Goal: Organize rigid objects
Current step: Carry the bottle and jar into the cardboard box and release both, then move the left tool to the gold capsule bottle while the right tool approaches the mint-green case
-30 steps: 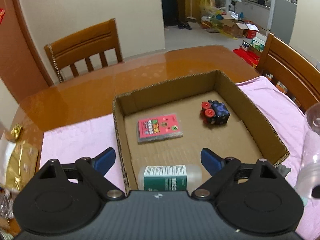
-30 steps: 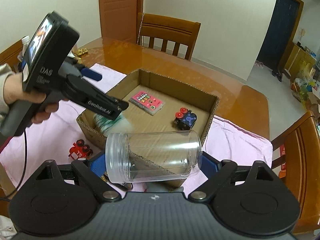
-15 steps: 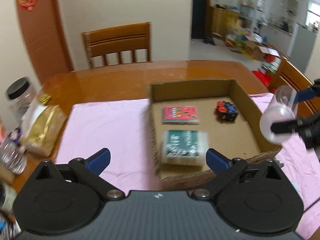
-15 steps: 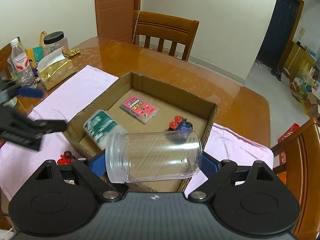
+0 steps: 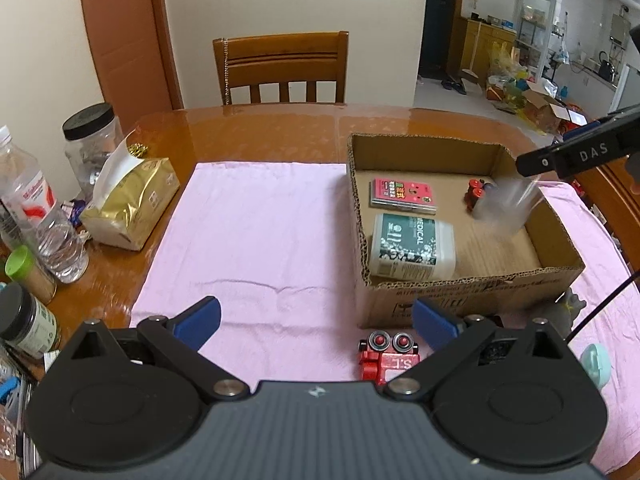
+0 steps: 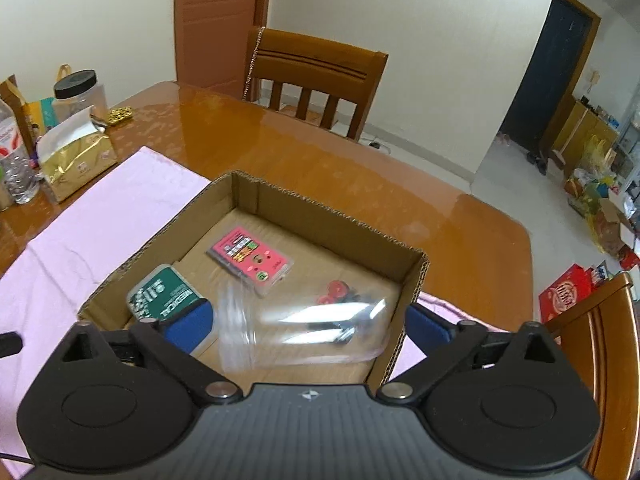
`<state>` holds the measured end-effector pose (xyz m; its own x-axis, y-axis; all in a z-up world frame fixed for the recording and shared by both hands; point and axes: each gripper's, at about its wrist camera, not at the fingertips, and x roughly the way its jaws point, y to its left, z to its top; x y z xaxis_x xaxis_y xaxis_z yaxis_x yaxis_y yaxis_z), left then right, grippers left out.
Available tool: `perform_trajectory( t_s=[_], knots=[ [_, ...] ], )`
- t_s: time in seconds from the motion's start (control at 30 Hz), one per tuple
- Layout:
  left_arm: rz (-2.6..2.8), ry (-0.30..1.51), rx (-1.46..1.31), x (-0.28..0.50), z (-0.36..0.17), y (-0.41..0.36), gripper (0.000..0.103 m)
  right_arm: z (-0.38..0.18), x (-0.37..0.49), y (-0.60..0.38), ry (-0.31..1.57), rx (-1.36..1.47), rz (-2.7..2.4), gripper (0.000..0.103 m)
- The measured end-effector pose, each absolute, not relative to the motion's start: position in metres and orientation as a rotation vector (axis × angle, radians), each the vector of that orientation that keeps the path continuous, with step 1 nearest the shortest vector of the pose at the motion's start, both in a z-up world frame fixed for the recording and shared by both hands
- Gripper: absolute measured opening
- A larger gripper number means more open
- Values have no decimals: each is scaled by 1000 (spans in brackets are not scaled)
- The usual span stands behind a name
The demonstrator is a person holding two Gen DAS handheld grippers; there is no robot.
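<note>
- Right wrist view: the right gripper [image 6: 306,326] has just spread its jaws wide, and the clear plastic jar [image 6: 304,330] between them is motion-blurred, free of both pads, dropping on its side into the near right part of the cardboard box [image 6: 332,216].
- Left wrist view: the left gripper [image 5: 316,316] is wide open with nothing between its jaws, hanging over the pink cloth [image 5: 256,232] at the box's near left corner.
- Already in the box [image 5: 460,288]: a green-labelled medical bottle [image 5: 412,246] lying at the near left, a pink card case [image 5: 402,196] beyond it, and a small dark toy with red knobs [image 5: 476,192] at the far right, partly behind the jar [image 5: 506,208].
- Step in hand, as I judge it: letting the jar go into the box.
- Still outside: a red toy truck [image 5: 388,356] on the cloth, just near the left gripper's right finger.
- Next move probably calls for lowering the left jaws around that truck, then closing.
</note>
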<state>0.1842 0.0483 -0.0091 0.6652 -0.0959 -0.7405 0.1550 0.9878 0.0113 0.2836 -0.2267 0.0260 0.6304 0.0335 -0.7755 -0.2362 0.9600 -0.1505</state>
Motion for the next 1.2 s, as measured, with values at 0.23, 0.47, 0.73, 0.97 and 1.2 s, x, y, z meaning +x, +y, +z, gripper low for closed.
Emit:
perform_trajectory(
  t_s=[0.23, 0.47, 0.73, 0.97, 1.2],
  knots=[
    [-143, 843, 81, 179, -15, 48, 101, 22, 268, -226, 898, -214, 151, 103],
    [-155, 854, 101, 173, -19, 43, 101, 21, 240, -227, 888, -166, 121, 103],
    [-184, 861, 108, 165, -25, 41, 101, 7, 194, -226, 860, -124, 55, 103],
    [-254, 893, 102, 161, -35, 38, 101, -18, 155, -219, 885, -106, -1, 103],
    [-396, 903, 144, 153, -44, 22, 101, -48, 117, -225, 968, -67, -141, 103]
  ],
)
